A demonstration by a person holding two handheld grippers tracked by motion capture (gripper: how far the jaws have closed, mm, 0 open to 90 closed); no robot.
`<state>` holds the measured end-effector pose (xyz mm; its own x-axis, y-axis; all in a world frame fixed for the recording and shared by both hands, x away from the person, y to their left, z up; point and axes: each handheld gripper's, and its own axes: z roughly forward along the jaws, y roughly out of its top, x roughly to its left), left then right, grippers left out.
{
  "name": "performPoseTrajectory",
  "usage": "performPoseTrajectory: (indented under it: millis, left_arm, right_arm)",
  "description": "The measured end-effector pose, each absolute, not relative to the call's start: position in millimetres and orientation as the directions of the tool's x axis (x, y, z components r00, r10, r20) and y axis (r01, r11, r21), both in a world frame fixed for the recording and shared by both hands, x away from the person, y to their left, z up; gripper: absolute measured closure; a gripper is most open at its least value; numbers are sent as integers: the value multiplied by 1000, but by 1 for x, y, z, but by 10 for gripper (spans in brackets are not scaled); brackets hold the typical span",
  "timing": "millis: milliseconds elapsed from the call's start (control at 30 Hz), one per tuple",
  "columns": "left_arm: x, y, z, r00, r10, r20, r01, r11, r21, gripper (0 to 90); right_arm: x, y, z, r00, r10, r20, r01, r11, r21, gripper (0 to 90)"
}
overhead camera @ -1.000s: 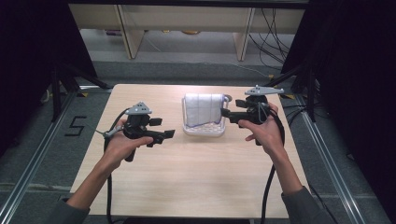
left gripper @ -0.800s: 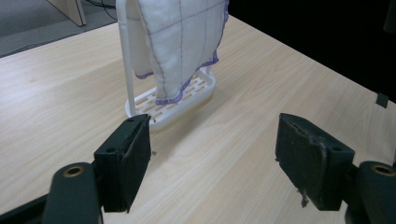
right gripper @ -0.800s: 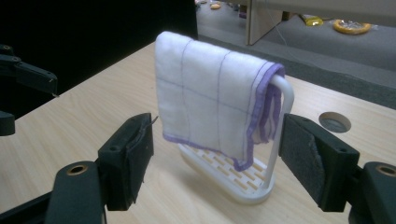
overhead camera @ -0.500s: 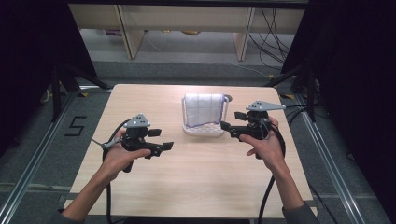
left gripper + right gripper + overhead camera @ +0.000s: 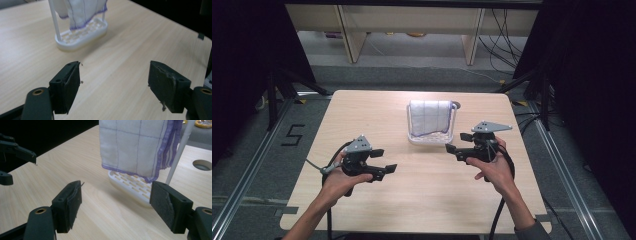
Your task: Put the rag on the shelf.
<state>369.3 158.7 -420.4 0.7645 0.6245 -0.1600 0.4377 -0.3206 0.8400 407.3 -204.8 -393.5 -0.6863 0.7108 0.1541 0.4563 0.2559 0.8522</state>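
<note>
White purple-edged checked cloth hanging on white plastic rack at frame centre, left gripper and right gripper both gaping wide, holding nothing.

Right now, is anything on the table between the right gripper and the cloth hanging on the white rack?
Nothing visible. The right gripper, jaws open, faces the cloth on the white rack across bare tabletop. The left gripper is off to the side.
</note>
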Motion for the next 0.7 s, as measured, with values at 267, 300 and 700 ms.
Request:
performPoseTrajectory:
  millis: [267,300,700]
  left_arm:
    - [357,168,-435,796,580,-172,421,-327,846,241]
    - [355,169,-438,793,585,-168,422,-329,845,240]
    - [335,175,-469,793,574,-205,440,-306,845,209]
  right_arm:
    - [396,-206,-405,-669,723,174,476,236,847,246]
    - [394,-207,-407,-671,721,169,481,251,840,240]
    - [377,-204,-435,-677,705,210,527,266,807,195]
